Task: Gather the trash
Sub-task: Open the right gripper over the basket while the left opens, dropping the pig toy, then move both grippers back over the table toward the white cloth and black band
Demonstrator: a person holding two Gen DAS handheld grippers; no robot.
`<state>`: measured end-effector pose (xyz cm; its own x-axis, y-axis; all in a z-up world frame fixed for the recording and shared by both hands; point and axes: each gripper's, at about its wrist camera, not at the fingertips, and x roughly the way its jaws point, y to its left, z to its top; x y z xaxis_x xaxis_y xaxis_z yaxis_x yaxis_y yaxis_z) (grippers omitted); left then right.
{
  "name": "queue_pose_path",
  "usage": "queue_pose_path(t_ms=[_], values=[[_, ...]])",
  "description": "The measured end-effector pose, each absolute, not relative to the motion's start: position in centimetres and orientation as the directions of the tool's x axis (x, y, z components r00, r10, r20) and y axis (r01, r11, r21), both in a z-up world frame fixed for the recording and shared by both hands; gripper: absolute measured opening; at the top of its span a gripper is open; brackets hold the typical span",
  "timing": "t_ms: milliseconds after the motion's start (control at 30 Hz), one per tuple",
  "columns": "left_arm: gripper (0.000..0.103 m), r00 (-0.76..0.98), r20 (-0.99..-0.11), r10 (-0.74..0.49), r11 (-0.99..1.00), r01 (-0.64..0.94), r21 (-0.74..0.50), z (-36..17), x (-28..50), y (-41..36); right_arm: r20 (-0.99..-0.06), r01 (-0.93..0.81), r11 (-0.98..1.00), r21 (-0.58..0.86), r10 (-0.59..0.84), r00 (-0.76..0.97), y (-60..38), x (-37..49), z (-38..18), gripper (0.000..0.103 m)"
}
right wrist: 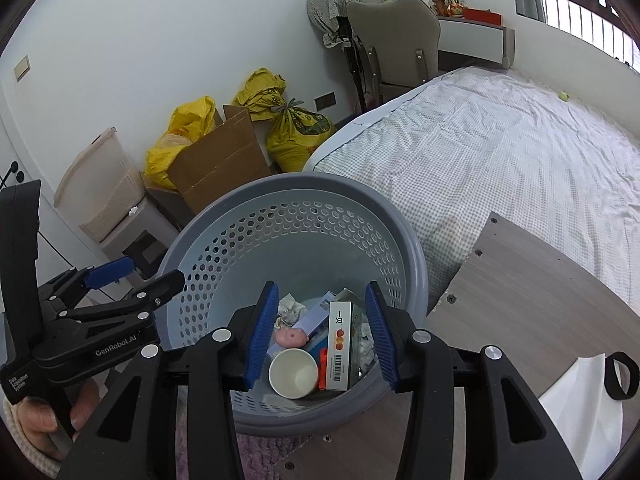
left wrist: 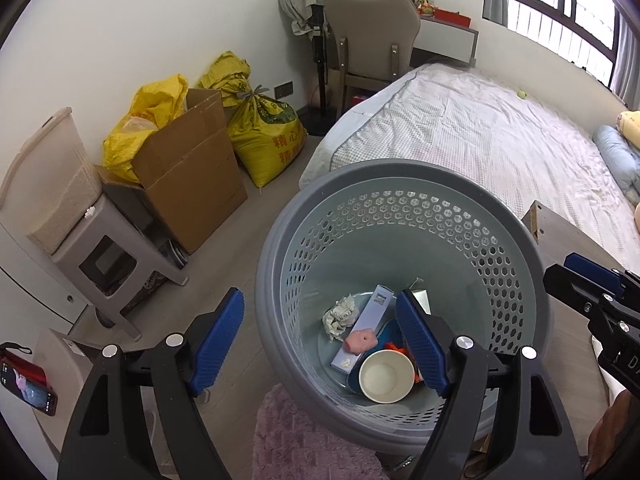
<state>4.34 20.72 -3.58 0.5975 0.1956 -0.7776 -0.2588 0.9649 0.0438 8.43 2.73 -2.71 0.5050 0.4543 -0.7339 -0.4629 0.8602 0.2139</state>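
Note:
A grey perforated basket (left wrist: 516, 216) (right wrist: 416, 256) holds trash: a white paper cup (left wrist: 386, 376) (right wrist: 294, 374), a pink blob (left wrist: 361, 340) (right wrist: 292, 337), a crumpled paper wad (left wrist: 340, 316) (right wrist: 290, 306), a long pale-blue box (left wrist: 366, 326) and a white and orange box (right wrist: 339, 350). My left gripper (left wrist: 320, 344) is open and empty above the basket's near-left rim; it also shows in the right wrist view (right wrist: 136, 274). My right gripper (right wrist: 322, 336) is open and empty above the basket's inside; it also shows at the right edge of the left wrist view (left wrist: 588, 280).
A bed (left wrist: 480, 128) lies to the right. A wooden tabletop (right wrist: 520, 300) with a white bag (right wrist: 584, 404) is at the near right. A cardboard box (left wrist: 188, 172), yellow sacks (left wrist: 264, 136), a plastic stool (left wrist: 116, 256) and a chair (left wrist: 368, 36) line the wall.

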Motion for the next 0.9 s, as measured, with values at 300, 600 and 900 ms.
queue_pose_path(t_ms=[300,600,900], values=[[0.077,0.628,-0.758,0.177,0.972,-0.234,0.033,-2.1,2.7,19.6,-0.71,-0.438,0.875,0.206,0.442,0.548,0.3,6.2,-1.4,0.052],[0.079,0.647,-0.752,0.126,0.983,-0.182,0.008,-1.9,1.6,16.6,-0.695,-0.343,0.921,0.183,0.368,0.618,-5.5,3.1,-0.2,0.06],[0.079,0.645,-0.761,0.068,0.996,-0.093,0.009,-2.4,1.0,12.4,-0.696,-0.172,0.973,0.154,0.231,0.68,-13.8,-0.4,-0.5,0.062]])
